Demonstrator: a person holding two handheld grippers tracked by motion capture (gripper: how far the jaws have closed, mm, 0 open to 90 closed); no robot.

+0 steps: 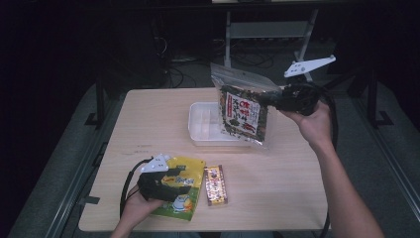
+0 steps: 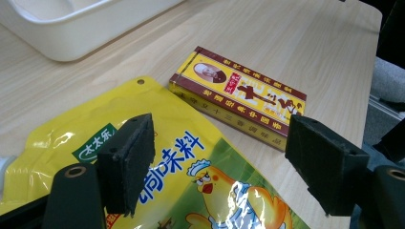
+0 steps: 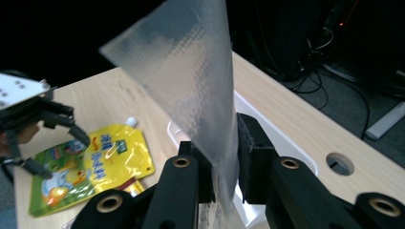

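Right gripper (image 1: 271, 99) pinches the clear zip bag (image 1: 242, 106), hanging above the white tray (image 1: 198, 124) on the pale wooden table (image 1: 148, 119). Left gripper (image 1: 184, 184), jaws spread, hovers over the yellow pouch (image 1: 190, 171) nearer the person than the tray; dark room, cables behind.

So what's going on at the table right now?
The right gripper is clamped on a clear zip bag of dark snacks, holding it in the air above the white tray. The left gripper hovers open over the yellow pouch lying on the table, with a small red and yellow box beside the pouch.
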